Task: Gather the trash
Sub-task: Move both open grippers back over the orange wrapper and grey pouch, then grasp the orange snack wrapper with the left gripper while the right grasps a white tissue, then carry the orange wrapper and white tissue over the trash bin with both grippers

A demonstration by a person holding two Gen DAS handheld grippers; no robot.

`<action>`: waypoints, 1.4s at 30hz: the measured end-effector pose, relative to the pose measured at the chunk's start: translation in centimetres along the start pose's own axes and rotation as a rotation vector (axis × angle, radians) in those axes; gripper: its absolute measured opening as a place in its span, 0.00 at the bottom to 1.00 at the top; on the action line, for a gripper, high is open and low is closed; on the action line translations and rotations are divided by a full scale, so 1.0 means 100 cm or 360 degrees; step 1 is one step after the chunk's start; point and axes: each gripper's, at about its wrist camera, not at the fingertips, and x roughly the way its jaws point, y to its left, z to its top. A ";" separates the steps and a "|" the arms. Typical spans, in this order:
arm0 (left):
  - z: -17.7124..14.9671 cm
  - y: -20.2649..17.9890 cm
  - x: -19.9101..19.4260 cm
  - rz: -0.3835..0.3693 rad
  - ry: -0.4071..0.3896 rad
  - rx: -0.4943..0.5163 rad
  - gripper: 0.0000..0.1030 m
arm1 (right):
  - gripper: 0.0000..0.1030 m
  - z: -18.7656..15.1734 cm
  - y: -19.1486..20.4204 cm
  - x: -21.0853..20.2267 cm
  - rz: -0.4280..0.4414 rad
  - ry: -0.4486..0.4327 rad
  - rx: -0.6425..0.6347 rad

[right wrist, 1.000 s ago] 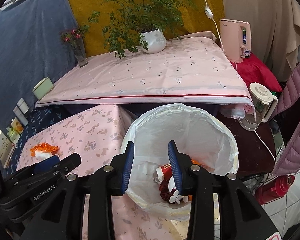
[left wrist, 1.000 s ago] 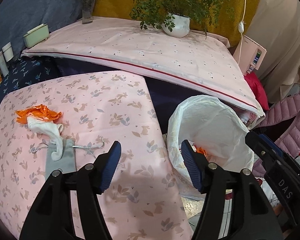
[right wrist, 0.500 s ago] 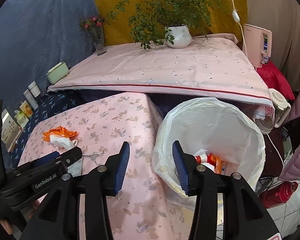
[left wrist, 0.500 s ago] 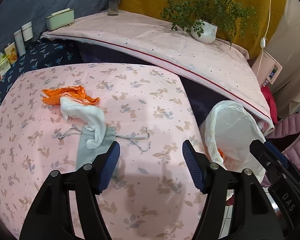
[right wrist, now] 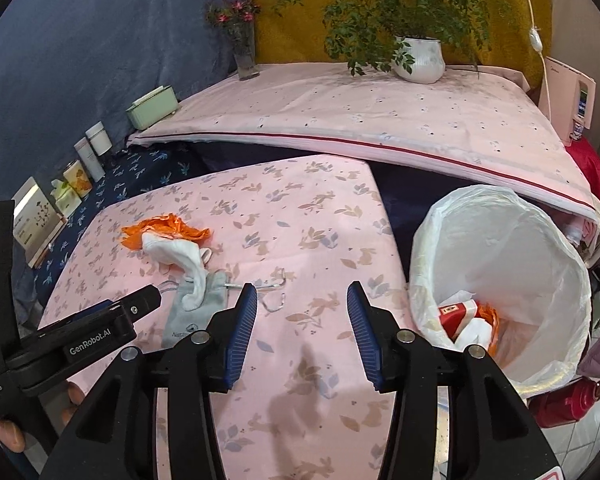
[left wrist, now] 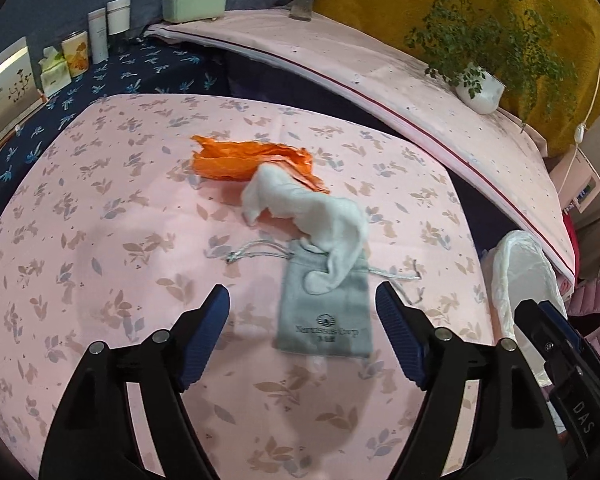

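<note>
Three loose things lie together on the pink counter [left wrist: 100, 216]: one orange wrapper [left wrist: 244, 159], one white sock [left wrist: 320, 224] and one grey drawstring pouch [left wrist: 326, 312]. The wrapper is crumpled and lies farthest from the camera, with its long axis running left to right in the left wrist view. The sock starts on the wrapper and runs down toward the camera, and its end lies on the top of the pouch. The pouch is flat, its long axis points toward the camera, and its cords spread to both sides. One bin with a white bag [right wrist: 512, 264] stands just beside the right edge of the counter, with some trash inside. The left gripper [left wrist: 302, 320] hovers over the pouch with jaws wide open and empty. The right gripper [right wrist: 302, 320] is above the counter, jaws also open, holding nothing.
</note>
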 end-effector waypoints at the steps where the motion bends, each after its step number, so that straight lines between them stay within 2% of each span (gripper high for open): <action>1: 0.002 0.007 0.000 0.0008 -0.0003 -0.0015 0.72 | 0.45 0.000 0.005 0.004 0.0006 0.0008 -0.0012; 10: 0.029 0.066 0.009 0.0087 -0.0028 -0.0123 0.82 | 0.45 0.005 0.047 0.046 0.0076 0.0094 -0.0080; 14: 0.052 0.079 0.013 0.0019 -0.0019 -0.0210 0.84 | 0.48 0.009 0.063 0.066 0.0105 0.0122 -0.0096; 18: 0.077 0.076 0.022 -0.0036 -0.0004 -0.0247 0.86 | 0.52 0.018 0.076 0.083 0.0131 0.0132 -0.0111; 23: 0.102 0.069 0.051 -0.0068 0.0097 -0.0322 0.86 | 0.52 0.023 0.087 0.104 0.0152 0.0163 -0.0132; 27: 0.103 0.066 0.079 -0.0082 0.0218 -0.0379 0.86 | 0.52 0.023 0.093 0.117 0.0175 0.0187 -0.0153; 29: 0.100 0.067 0.087 -0.0086 0.0241 -0.0403 0.79 | 0.49 0.021 0.095 0.121 0.0185 0.0201 -0.0177; 31: 0.097 0.067 0.092 -0.0114 0.0271 -0.0401 0.64 | 0.27 0.018 0.094 0.124 0.0201 0.0226 -0.0185; 33: 0.093 0.067 0.093 -0.0133 0.0291 -0.0392 0.45 | 0.12 0.014 0.091 0.126 0.0219 0.0256 -0.0182; 34: 0.091 0.067 0.092 -0.0140 0.0291 -0.0376 0.39 | 0.05 0.012 0.089 0.126 0.0224 0.0265 -0.0180; 35: 0.089 0.066 0.091 -0.0140 0.0288 -0.0358 0.27 | 0.04 0.009 0.087 0.125 0.0234 0.0271 -0.0173; 36: 0.087 0.066 0.089 -0.0143 0.0285 -0.0339 0.23 | 0.04 0.007 0.084 0.124 0.0238 0.0270 -0.0165; 37: 0.083 0.065 0.086 -0.0152 0.0278 -0.0325 0.22 | 0.03 0.004 0.081 0.121 0.0240 0.0267 -0.0154; 40: 0.075 0.065 0.078 -0.0162 0.0259 -0.0301 0.12 | 0.03 0.000 0.071 0.110 0.0264 0.0250 -0.0104; 42: 0.069 0.065 0.070 -0.0160 0.0248 -0.0295 0.11 | 0.03 -0.002 0.065 0.102 0.0264 0.0230 -0.0087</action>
